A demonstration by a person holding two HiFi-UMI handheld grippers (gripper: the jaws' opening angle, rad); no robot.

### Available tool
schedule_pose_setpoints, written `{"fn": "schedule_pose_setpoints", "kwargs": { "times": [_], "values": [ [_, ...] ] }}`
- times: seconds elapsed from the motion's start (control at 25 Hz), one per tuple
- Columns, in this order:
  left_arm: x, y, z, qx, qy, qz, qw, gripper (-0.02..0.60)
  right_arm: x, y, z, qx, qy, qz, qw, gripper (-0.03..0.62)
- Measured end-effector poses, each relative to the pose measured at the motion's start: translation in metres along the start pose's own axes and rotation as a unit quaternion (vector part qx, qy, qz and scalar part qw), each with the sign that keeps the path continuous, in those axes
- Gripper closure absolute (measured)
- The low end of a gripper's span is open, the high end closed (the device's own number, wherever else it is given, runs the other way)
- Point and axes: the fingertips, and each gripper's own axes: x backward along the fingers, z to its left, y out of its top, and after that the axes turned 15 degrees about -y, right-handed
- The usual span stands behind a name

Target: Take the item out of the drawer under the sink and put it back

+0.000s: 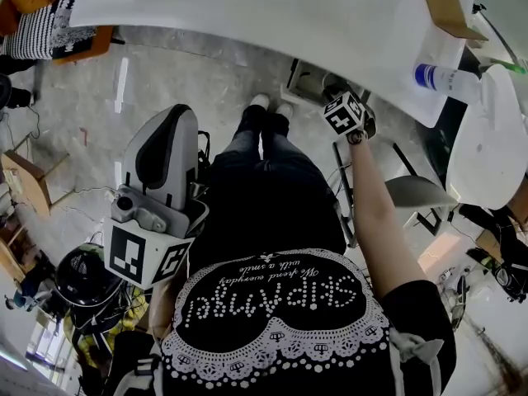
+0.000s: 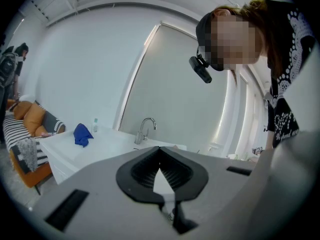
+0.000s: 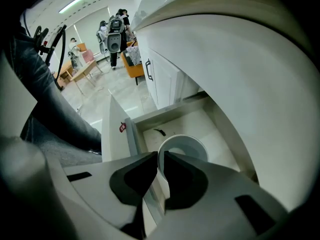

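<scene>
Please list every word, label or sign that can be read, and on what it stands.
"SKPAngel": white studs on the person's black shirt, upside down.
"We spend everyday with a smile": white script, same shirt.
Small red sticker on the white drawer front: too small to read.
Blue label on the clear plastic bottle: blurred.

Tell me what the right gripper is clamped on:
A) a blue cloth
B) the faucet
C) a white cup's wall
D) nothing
C: in the right gripper view, the right gripper has its jaws pinched on the wall of the white cup, over the open drawer.
</scene>
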Motion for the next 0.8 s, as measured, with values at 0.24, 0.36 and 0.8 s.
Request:
{"fn": "schedule_pose_setpoints", "kwargs": {
  "times": [0.24,0.36,0.8],
  "values": [
    [-0.001,0.003,0.000,-0.001,-0.009,-0.002,1.0000,0.577,0.005,0.000,-0.002,-0.010,-0.009,0.001,1.000,0.566],
    [-0.002,0.004,-0.001,-0.002,-0.014,-0.003,0.9999,0.577,0.008,0.001,-0.005,-0.019,-0.013,-0.003,1.000,0.566],
    [0.011,0.005,-0.002,-0.005,-0.025,-0.013,0.9996,0.577,0.020,0.006,-0.005,-0.047,-0.033,-0.016,0.998,0.566]
  ]
}}
